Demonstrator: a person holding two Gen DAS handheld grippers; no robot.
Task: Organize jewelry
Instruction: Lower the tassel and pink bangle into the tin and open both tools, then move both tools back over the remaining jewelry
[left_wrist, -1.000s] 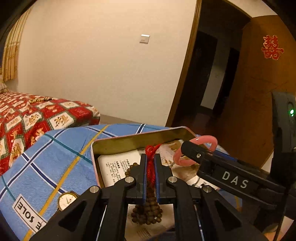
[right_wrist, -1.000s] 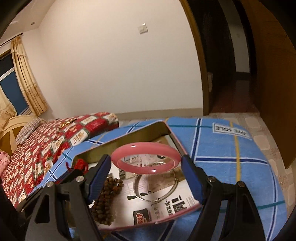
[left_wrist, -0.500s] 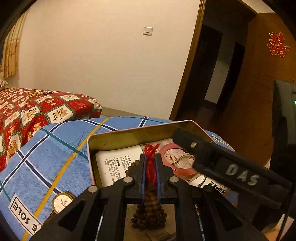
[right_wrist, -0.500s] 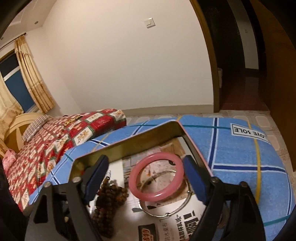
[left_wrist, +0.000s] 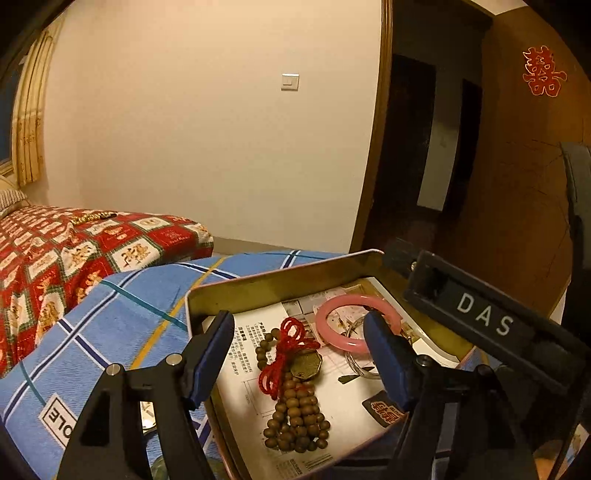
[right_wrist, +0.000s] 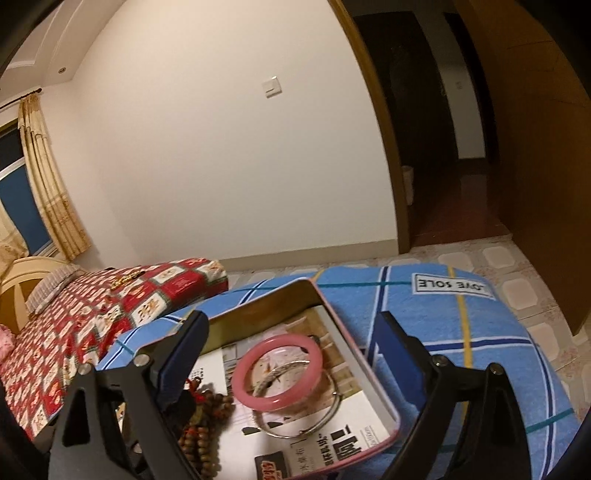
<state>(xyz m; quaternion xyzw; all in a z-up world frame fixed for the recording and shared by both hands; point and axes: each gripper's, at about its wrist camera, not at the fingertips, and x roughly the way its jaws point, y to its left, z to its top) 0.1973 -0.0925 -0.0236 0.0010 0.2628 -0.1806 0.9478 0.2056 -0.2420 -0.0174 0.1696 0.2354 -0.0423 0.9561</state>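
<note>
A shallow metal tin (left_wrist: 280, 280) (right_wrist: 258, 306) lined with printed paper sits on a blue plaid cloth. In it lie a brown bead string with a red cord and brass charm (left_wrist: 295, 391) (right_wrist: 203, 417), a pink bangle (left_wrist: 356, 323) (right_wrist: 279, 369) and a thin silver bangle (right_wrist: 306, 424) (left_wrist: 360, 363) partly under the pink one. My left gripper (left_wrist: 301, 358) is open and empty just above the beads. My right gripper (right_wrist: 291, 354) is open and empty above the pink bangle; its finger (left_wrist: 480, 317) marked DAS crosses the left wrist view.
A wristwatch (left_wrist: 147, 417) lies on the blue plaid cloth (left_wrist: 110, 325) left of the tin, partly hidden by my left finger. A bed with a red patterned cover (left_wrist: 74, 251) stands to the left. A doorway (right_wrist: 443, 147) and tiled floor lie to the right.
My left gripper opened and let the bead string drop into the tin. My right gripper let the pink bangle go into the tin earlier and has drawn back.
</note>
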